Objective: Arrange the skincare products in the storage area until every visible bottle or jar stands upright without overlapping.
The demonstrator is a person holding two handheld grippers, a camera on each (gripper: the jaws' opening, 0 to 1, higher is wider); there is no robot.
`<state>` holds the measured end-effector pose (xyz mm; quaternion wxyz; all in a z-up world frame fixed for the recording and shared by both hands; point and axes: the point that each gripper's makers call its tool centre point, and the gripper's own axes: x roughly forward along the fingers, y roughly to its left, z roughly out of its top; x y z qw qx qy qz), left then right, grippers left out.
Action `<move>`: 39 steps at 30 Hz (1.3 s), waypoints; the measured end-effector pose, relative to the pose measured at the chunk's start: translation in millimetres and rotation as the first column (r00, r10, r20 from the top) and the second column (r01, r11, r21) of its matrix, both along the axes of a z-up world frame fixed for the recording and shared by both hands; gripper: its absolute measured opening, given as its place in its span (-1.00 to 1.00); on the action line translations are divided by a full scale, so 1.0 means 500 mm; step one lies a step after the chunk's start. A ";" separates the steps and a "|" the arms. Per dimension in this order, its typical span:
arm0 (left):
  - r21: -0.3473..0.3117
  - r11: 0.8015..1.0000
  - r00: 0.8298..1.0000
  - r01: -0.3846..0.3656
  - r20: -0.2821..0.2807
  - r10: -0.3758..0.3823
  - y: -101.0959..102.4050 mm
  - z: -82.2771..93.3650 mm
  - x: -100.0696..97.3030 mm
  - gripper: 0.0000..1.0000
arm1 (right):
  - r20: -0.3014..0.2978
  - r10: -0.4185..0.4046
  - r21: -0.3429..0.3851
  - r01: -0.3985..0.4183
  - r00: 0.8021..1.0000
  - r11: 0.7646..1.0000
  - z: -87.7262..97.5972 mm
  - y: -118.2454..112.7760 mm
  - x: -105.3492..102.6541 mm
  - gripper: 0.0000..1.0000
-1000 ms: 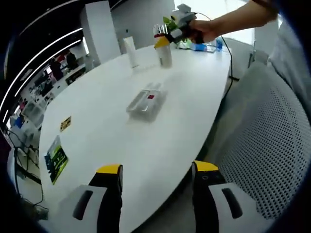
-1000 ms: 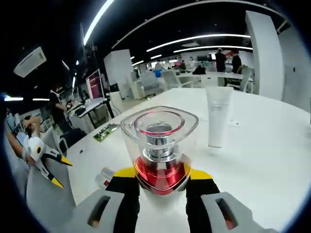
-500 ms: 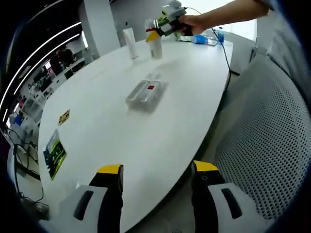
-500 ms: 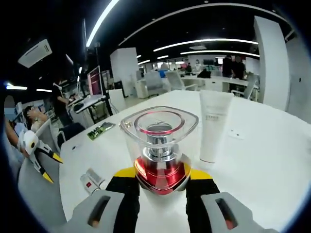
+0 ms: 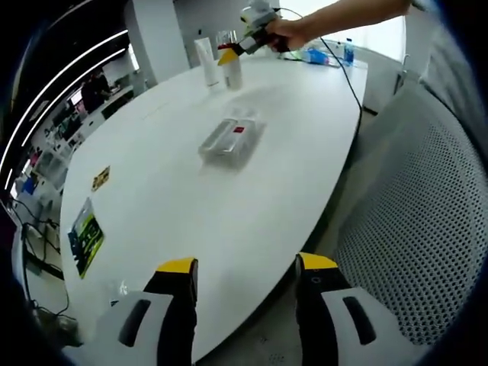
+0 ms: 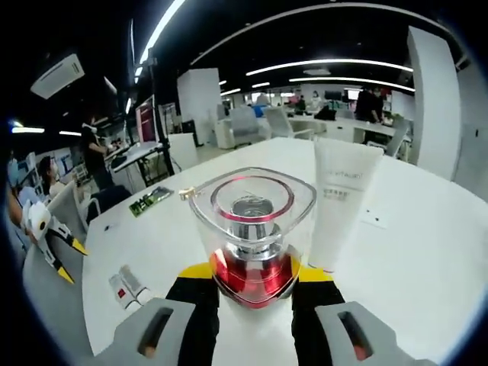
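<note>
My right gripper (image 6: 253, 274) is shut on a clear square bottle (image 6: 253, 221) with a red base and a silver pump, held upright over the white table (image 6: 427, 274). A white tube (image 6: 341, 200) stands upright just behind the bottle, to its right. In the left gripper view the same bottle (image 5: 230, 67) and the right gripper (image 5: 238, 47), in a person's hand, are at the table's far end beside the tube (image 5: 206, 61). A clear flat pack (image 5: 229, 140) lies on its side mid-table. My left gripper (image 5: 248, 267) hangs open over the near table edge, holding nothing.
A mesh chair (image 5: 412, 229) stands right of the table. Stickers (image 5: 86, 241) lie near the left edge. Blue items (image 5: 319, 55) sit at the far end. A green board (image 6: 149, 202) lies on the table, with desks and people beyond.
The right gripper has carried the bottle closer to the white tube, further along the table. The left gripper stays open in about the same place.
</note>
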<state>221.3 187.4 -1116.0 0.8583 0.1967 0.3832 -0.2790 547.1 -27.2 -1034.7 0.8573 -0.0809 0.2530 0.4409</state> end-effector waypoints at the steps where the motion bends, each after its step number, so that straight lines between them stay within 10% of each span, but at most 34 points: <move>1: 0.002 1.000 1.000 0.002 -0.002 -0.002 0.000 -0.001 -0.001 -0.10 | 0.001 0.000 -0.001 0.000 1.000 1.000 0.000 -0.002 0.001 -0.38; 39: 0.019 1.000 1.000 0.006 -0.022 -0.006 0.004 -0.008 -0.004 -0.21 | 0.092 0.117 -0.004 -0.117 0.989 0.993 -0.047 0.110 0.041 -0.37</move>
